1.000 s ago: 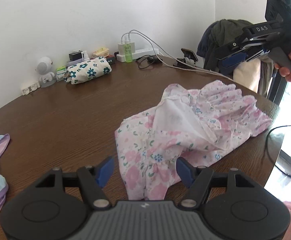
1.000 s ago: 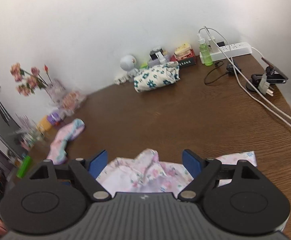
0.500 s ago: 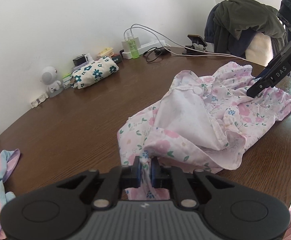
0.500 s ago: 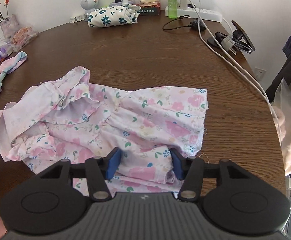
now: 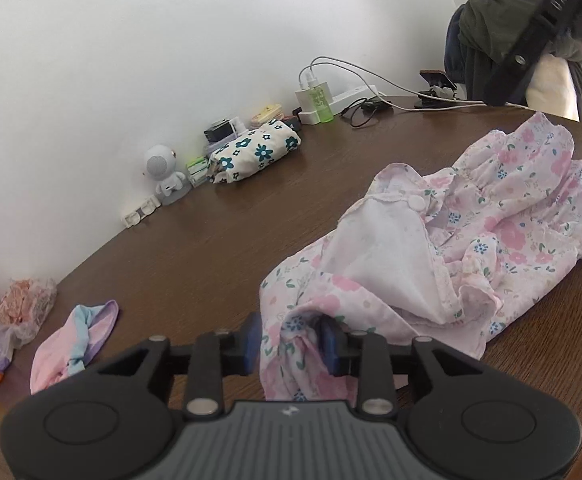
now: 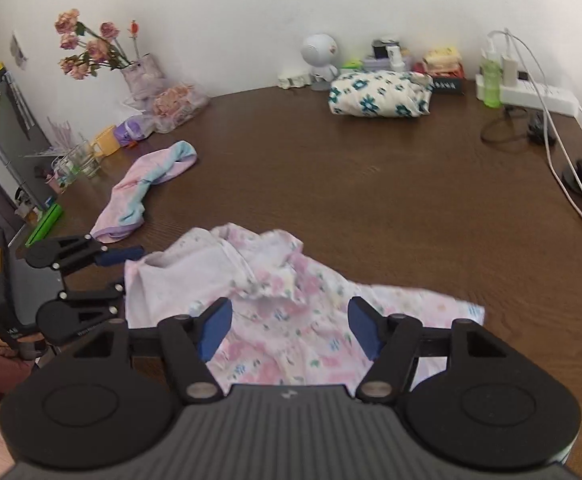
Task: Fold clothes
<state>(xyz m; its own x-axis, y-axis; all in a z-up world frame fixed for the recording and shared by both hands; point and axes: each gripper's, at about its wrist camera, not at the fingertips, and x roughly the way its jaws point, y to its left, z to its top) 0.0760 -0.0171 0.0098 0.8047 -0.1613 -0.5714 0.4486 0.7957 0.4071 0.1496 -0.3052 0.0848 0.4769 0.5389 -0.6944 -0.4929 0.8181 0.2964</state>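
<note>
Roughly, by item:

Garment: a pink floral cotton child's garment [image 5: 471,240] lies crumpled near the front edge of the round dark-brown wooden table [image 6: 371,184], its pale lining turned outward – not yet spread flat, so folding looks barely begun.

Left gripper: the left gripper [image 5: 291,338] has a bunched corner of the garment between its blue pads. Its jaws have just been opening, and the cloth still fills the gap; whether the pads press on it the frames do not settle. Judged purpose: hold one end so the fabric can be drawn out.

Right gripper: the right gripper [image 6: 289,328] hovers over the garment's other end with jaws spread wide and nothing pinched – they have just been opening, probably to take a fresh hem.

Other clothes: a pastel pink-and-blue striped garment [image 6: 147,192] lies loose well to the left; a white bundle with teal flowers [image 6: 379,94] sits folded by the wall, likely finished work kept out of the way.

Edges: a white power strip [image 6: 539,96] and its cables hug the wall.
</note>
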